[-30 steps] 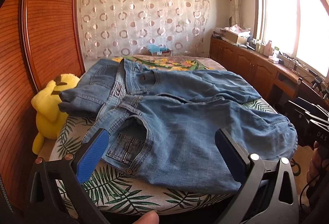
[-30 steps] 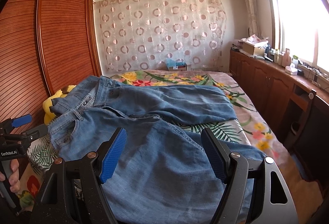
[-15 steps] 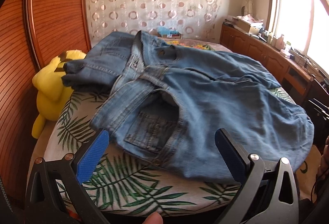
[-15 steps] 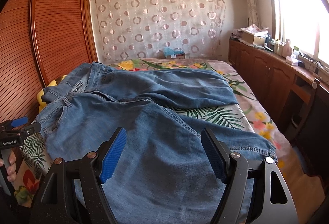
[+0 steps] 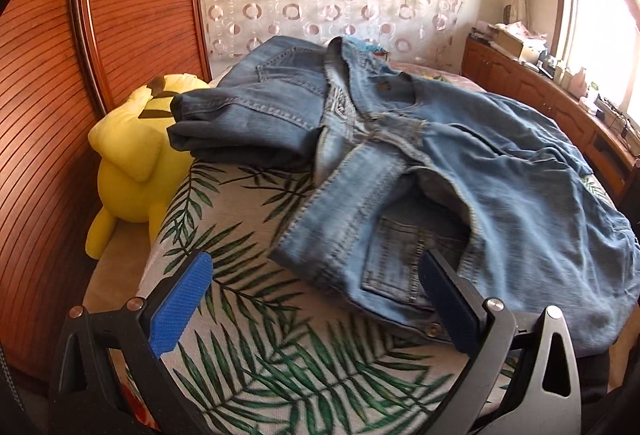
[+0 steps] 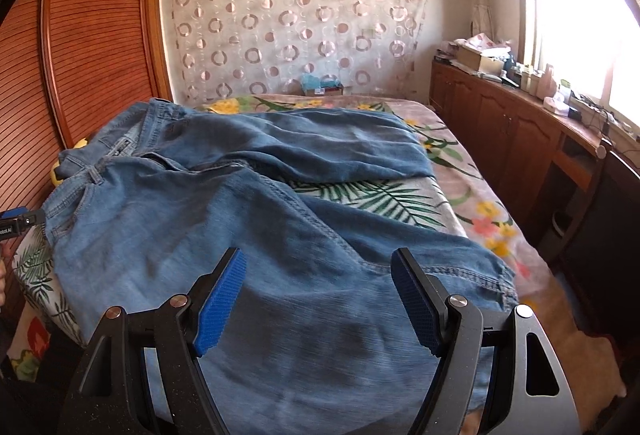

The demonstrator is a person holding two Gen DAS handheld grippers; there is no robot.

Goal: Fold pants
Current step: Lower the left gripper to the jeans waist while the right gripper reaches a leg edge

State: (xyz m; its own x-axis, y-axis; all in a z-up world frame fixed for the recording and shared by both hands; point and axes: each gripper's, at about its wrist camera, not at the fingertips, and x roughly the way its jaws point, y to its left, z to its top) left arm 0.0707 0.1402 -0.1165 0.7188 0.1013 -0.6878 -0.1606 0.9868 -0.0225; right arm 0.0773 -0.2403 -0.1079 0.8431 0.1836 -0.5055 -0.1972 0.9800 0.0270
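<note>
Denim jeans (image 5: 460, 171) lie spread on the bed (image 5: 256, 299), unfolded: waistband toward the wardrobe side, the two legs splayed apart toward the window side, with leaf-print cover showing between them in the right wrist view. The near waistband corner is flipped so a pocket faces up, and the far hip is bunched into a thick roll beside the yellow plush (image 5: 136, 163).

Both tools are empty. The left gripper (image 5: 312, 299) hangs with its jaws wide over the bed edge, just short of the near waistband corner. The right gripper (image 6: 320, 303) is likewise spread wide, low over the near leg (image 6: 248, 255), touching nothing that can be seen.

The step in hand looks like the first grasp before bringing one leg onto the other. To do it well, the left should bite the waistband at the near corner, taking all layers at the thick seam, not only the loose pocket flap. The right should take the near leg's outer edge well down toward the hem (image 6: 480, 271), so the cloth between the two grips lifts taut. Both should then travel together across to the far leg (image 6: 320, 143), lining up the seams. The bunched hip will likely need flattening, or the fold will sit lumpy.
</note>
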